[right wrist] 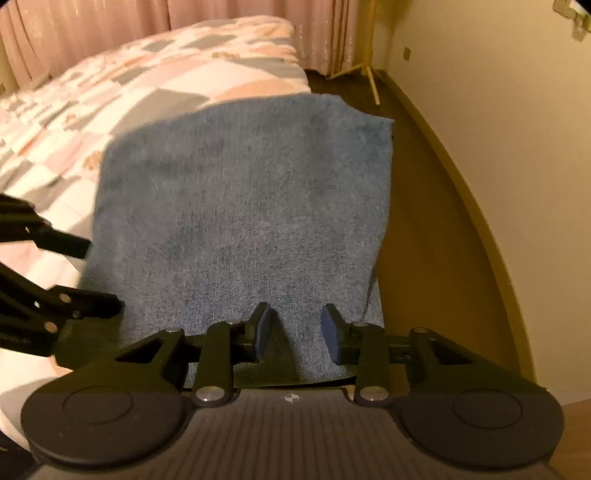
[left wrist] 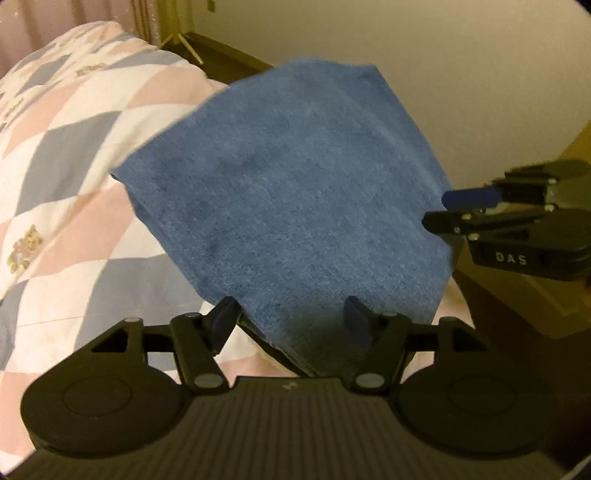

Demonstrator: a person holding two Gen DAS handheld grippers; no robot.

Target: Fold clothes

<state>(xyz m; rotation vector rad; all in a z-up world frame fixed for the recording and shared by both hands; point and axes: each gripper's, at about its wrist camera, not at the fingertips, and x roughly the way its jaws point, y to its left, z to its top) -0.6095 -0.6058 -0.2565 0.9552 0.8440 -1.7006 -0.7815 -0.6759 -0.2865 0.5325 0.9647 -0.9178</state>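
A folded blue towel (left wrist: 288,184) lies on the bed near its edge, also filling the middle of the right wrist view (right wrist: 240,203). My left gripper (left wrist: 291,321) stands open over the towel's near corner, with the cloth between its fingers but not pinched. My right gripper (right wrist: 297,332) is open at the towel's near edge, pads apart above the cloth. From the left wrist view the right gripper (left wrist: 437,210) shows at the towel's right side. The left gripper (right wrist: 103,275) appears at the towel's left side in the right wrist view.
The bed carries a pink, grey and white checked quilt (left wrist: 66,147) (right wrist: 147,74). A dark wooden floor (right wrist: 413,206) and a cream wall (right wrist: 498,129) run along the bed's right. Light wooden stand legs (right wrist: 371,83) and pink curtains (right wrist: 92,29) are at the far end.
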